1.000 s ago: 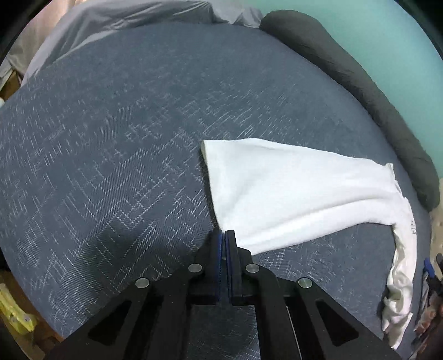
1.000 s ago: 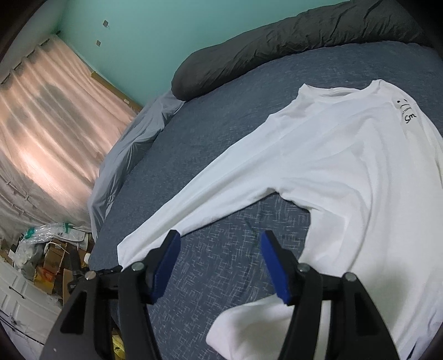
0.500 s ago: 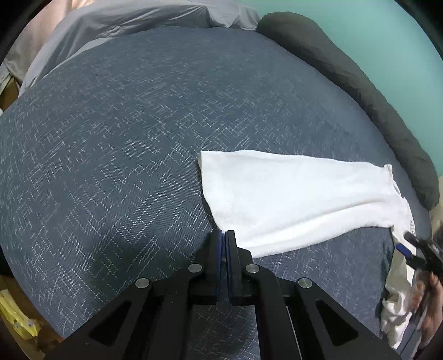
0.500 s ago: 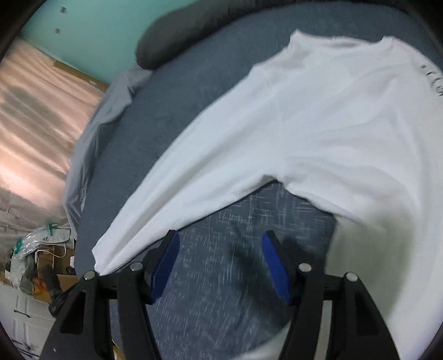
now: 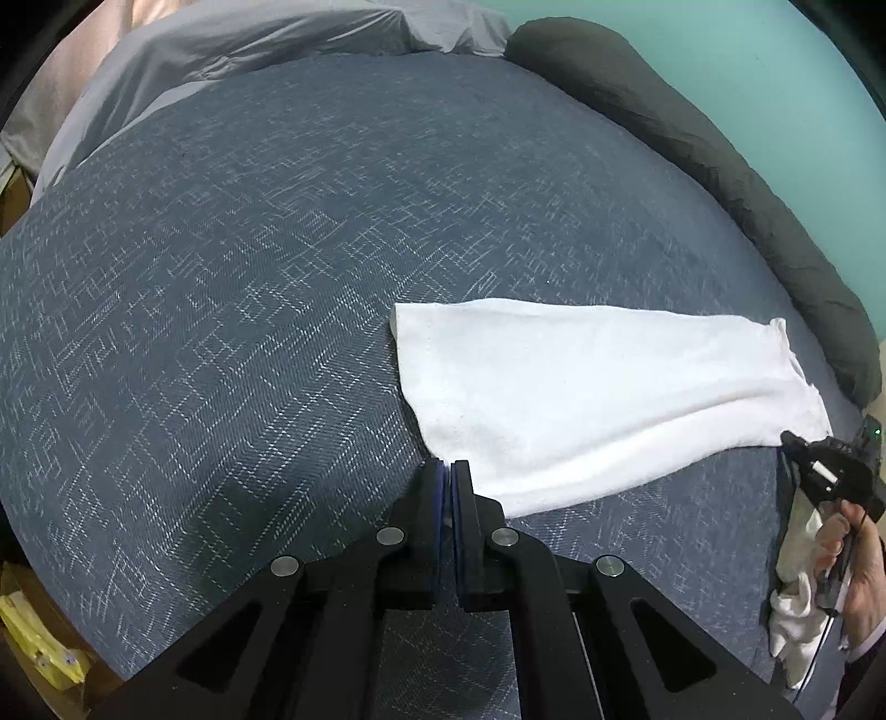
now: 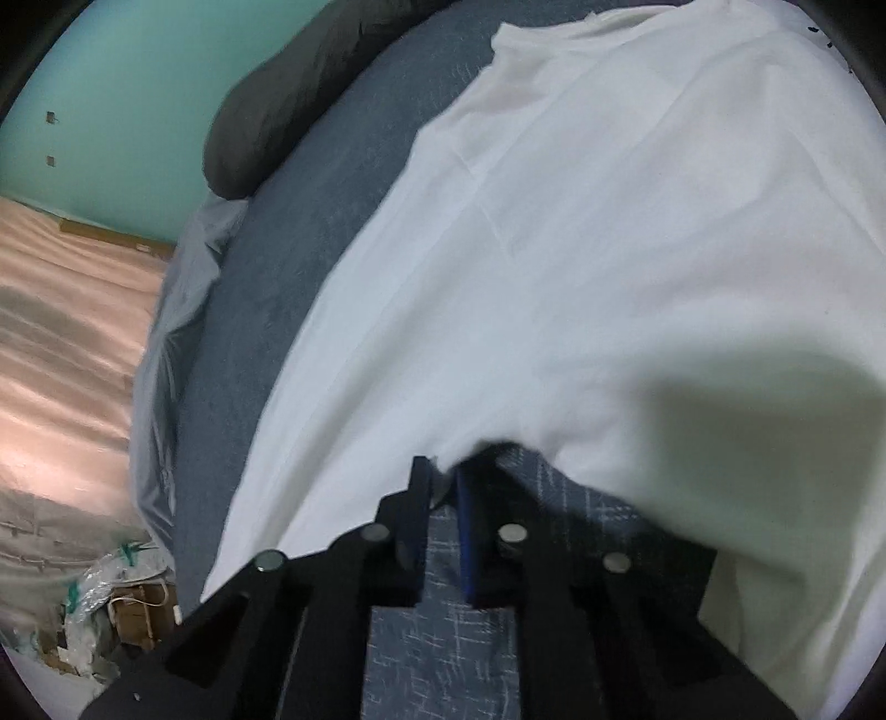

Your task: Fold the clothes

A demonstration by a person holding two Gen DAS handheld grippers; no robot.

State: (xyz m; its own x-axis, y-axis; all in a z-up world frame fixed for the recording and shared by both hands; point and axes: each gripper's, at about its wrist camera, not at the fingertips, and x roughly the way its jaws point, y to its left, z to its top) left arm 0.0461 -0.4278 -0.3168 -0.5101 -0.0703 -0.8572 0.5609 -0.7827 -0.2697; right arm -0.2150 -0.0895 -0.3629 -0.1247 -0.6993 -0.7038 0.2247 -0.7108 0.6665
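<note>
Holding a white long-sleeved cotton shirt (image 6: 609,288), flat on a blue-grey woven bed cover (image 5: 249,277). Pinched tight in the left claw (image 5: 446,471): the cuff corner (image 5: 443,443). Just squeezed nearly shut in the right claw (image 6: 440,487): cloth edge by the armpit. Stretched long between both claws, the sleeve (image 5: 581,399). Off to the right, the shirt body (image 6: 720,194). Probably folding that way next.

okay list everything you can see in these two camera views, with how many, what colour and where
white long-sleeved shirt: one, white, spread on the bed, sleeve stretched out toward the left gripper
bed cover: one, dark blue with pale flecks, under the shirt
long pillow: one, dark grey, along the teal wall
sheet: one, light grey, bunched at the far end of the bed
curtain: one, pinkish, beside the bed
left gripper: black, blue pads, shut at the sleeve cuff
right gripper: black, blue pads, just closed at the sleeve's lower edge near the underarm
hand: one, holding the right gripper
</note>
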